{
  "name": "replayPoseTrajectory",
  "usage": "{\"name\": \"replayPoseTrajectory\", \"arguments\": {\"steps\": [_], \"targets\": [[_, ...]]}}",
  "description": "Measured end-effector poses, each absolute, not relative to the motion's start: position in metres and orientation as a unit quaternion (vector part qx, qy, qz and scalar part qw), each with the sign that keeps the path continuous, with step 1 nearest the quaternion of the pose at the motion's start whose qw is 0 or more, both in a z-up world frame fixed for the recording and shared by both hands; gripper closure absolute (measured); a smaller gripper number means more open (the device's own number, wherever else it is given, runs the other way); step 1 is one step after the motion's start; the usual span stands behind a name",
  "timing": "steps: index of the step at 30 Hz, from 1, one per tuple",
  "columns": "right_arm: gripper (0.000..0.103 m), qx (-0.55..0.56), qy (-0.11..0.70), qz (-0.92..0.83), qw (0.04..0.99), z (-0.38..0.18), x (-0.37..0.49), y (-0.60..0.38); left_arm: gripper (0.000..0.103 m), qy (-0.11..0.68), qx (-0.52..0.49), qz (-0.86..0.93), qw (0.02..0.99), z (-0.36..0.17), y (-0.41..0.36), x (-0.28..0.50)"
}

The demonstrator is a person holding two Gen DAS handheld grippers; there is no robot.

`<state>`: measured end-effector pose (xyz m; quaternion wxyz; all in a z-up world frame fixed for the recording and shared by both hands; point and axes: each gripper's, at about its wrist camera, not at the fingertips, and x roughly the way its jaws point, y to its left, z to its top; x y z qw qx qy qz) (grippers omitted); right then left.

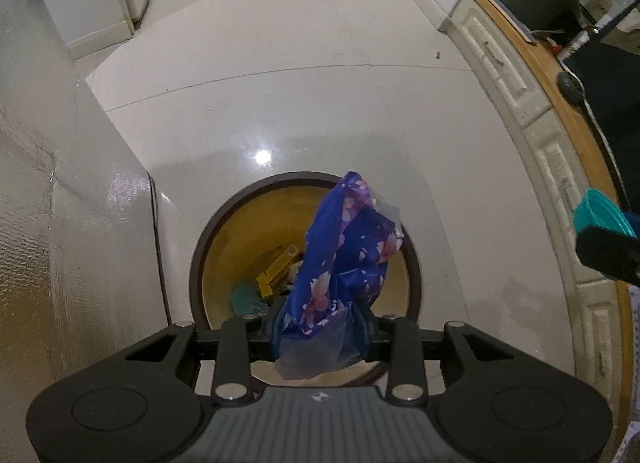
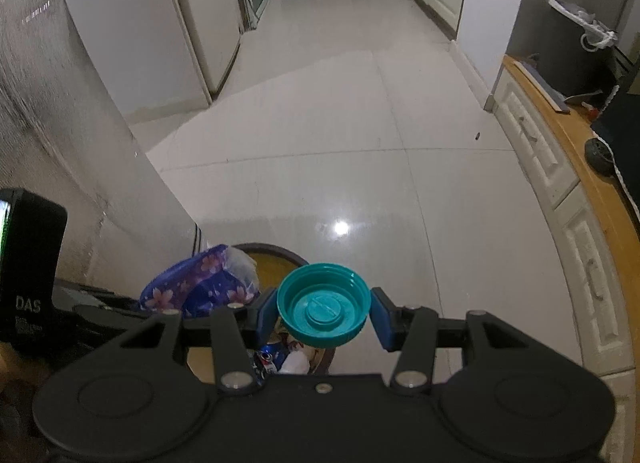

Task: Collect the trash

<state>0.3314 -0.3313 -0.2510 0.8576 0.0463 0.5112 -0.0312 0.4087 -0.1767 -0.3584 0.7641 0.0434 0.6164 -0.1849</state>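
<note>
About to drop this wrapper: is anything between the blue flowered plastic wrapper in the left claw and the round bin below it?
Nothing visible. The blue flowered plastic wrapper hangs from the left claw directly over the open round brown-rimmed bin, which holds only trash at its bottom.

Both grippers were the same build, pretty chunky. The left gripper [image 1: 320, 327] had a matte black body with two rounded lobes, each stamped with a shallow circle, and a ribbed grey panel in the middle near the camera. Flat black link bars ran out to the fingers, pinned with shiny silver round screws, and triangular cutouts sat at either side. The right gripper [image 2: 324, 315] was all black in the middle, with blue pads [image 2: 383, 319] on its fingers.
</note>
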Motion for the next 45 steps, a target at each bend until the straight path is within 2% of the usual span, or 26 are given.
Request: {"name": "replayPoseTrajectory", "arguments": {"steps": [1,3,4,6,17,19,20,22,30,40,45], "targets": [[0.053,0.043,0.513,-0.029,0.857,-0.253,0.333,-0.328,0.061,0.617,0.043,-0.178,0.766,-0.361,-0.175,0.409],[0.053,0.038,0.516,-0.022,0.855,-0.256,0.334,-0.324,0.044,0.622,0.048,-0.156,0.766,-0.368,-0.168,0.412],[0.053,0.037,0.517,-0.019,0.855,-0.257,0.334,-0.322,0.039,0.624,0.051,-0.146,0.766,-0.37,-0.165,0.413],[0.053,0.038,0.519,-0.016,0.854,-0.261,0.336,-0.322,0.024,0.625,0.058,-0.131,0.767,-0.372,-0.159,0.414],[0.052,0.08,0.547,0.016,0.833,-0.288,0.352,-0.309,0.007,0.625,0.088,-0.085,0.771,-0.367,-0.135,0.415],[0.05,0.082,0.55,0.025,0.831,-0.293,0.353,-0.305,0.005,0.626,0.085,-0.077,0.772,-0.365,-0.129,0.414],[0.04,0.077,0.553,0.027,0.829,-0.294,0.353,-0.303,0.004,0.627,0.083,-0.074,0.771,-0.365,-0.127,0.413],[0.027,0.068,0.558,0.034,0.826,-0.296,0.352,-0.3,0.003,0.632,0.079,-0.067,0.768,-0.364,-0.122,0.413],[0.021,0.052,0.583,0.022,0.811,-0.299,0.347,-0.305,0.0,0.632,0.093,-0.076,0.766,-0.352,-0.128,0.406],[0.0,0.062,0.571,0.013,0.818,-0.28,0.337,-0.312,0.0,0.631,0.114,-0.08,0.763,-0.324,-0.121,0.396],[0.0,0.069,0.554,0.004,0.83,-0.261,0.329,-0.318,0.0,0.621,0.126,-0.08,0.77,-0.302,-0.123,0.389]]}}
